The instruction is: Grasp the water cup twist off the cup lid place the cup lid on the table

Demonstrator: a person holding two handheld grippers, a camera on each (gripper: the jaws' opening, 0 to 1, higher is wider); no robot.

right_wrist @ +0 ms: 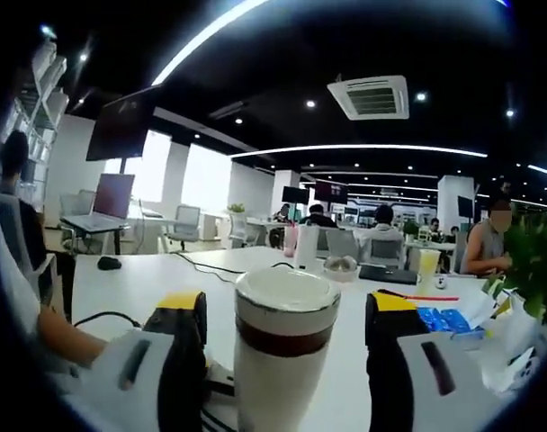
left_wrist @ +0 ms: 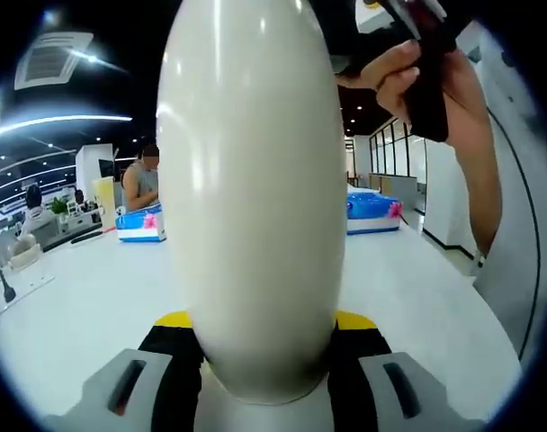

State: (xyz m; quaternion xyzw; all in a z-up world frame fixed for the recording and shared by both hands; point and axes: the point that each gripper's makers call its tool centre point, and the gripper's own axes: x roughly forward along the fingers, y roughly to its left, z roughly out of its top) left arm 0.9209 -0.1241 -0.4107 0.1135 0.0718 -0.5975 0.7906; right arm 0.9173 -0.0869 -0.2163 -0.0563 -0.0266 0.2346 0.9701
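Observation:
The water cup (left_wrist: 251, 180), a smooth cream-white body, stands very close in the left gripper view. My left gripper (left_wrist: 264, 333) is shut on its lower part, with the yellow jaw tips pressed against both sides. In the right gripper view the same cup (right_wrist: 282, 369) rises between the jaws, with a pale lid (right_wrist: 285, 290) on top and a brown band under it. My right gripper (right_wrist: 285, 310) is open, its yellow-tipped jaws level with the lid and a gap on each side. A hand (left_wrist: 399, 76) holds the right gripper (left_wrist: 428, 85) at the upper right.
A long white table (left_wrist: 85, 288) stretches ahead. Blue packs (left_wrist: 140, 223) lie on it at the back, and more blue packs (right_wrist: 444, 319) beside a green plant (right_wrist: 530, 270). People sit at far desks with laptops, and a black cable (right_wrist: 210, 265) crosses the table.

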